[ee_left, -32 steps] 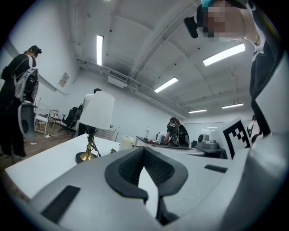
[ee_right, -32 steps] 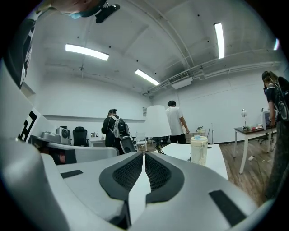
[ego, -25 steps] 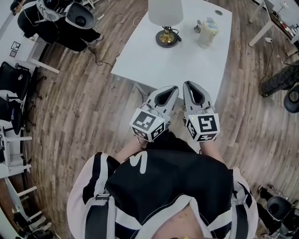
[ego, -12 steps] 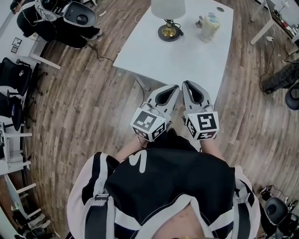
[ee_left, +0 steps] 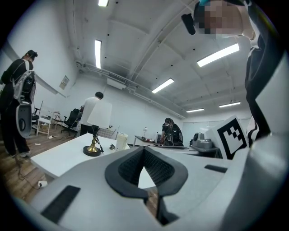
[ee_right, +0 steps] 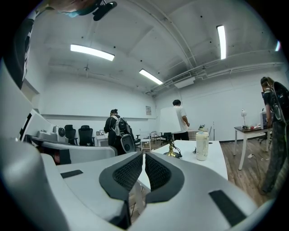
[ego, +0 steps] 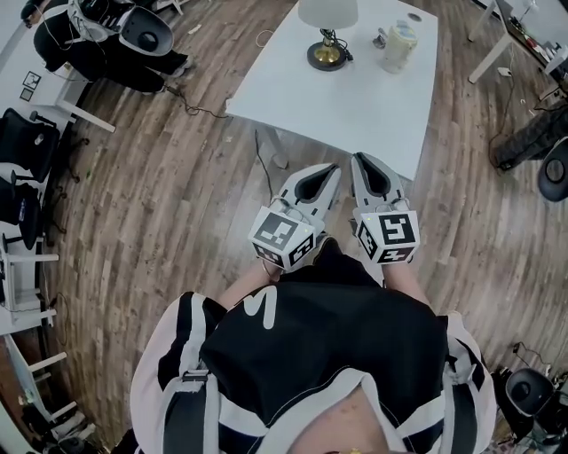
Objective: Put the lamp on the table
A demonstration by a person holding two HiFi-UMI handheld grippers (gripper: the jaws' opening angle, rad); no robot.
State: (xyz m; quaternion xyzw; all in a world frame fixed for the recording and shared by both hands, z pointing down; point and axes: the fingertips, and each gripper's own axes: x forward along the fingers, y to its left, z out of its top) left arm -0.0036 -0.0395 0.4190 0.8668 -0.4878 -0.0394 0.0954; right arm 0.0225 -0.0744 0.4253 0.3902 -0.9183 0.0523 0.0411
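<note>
In a big room with a wooden floor [ego: 160, 204], a white tabletop [ego: 355, 97] stands in front of the person. The lamp [ego: 328, 22] stands upright on the far part of the tabletop. It has a white shade and a gold foot. A white jar [ego: 398, 46] stands near it, to its right. Black chairs [ego: 22, 146] sit at the left side of the room. Long lights [ee_left: 98, 53] glow on the ceiling, and other people [ee_right: 116, 128] stand around.

The person holds both grippers close to the body, side by side, above the floor and near the front edge of the tabletop. The left gripper [ego: 330, 170] has its fingers [ee_left: 128, 169] squeezed together at the tips, with nothing between them. The right gripper [ego: 364, 164] has its fingers [ee_right: 128, 173] pressed together too, with only a thin slit left, and they hold nothing. Both grippers are well apart from the lamp.
</note>
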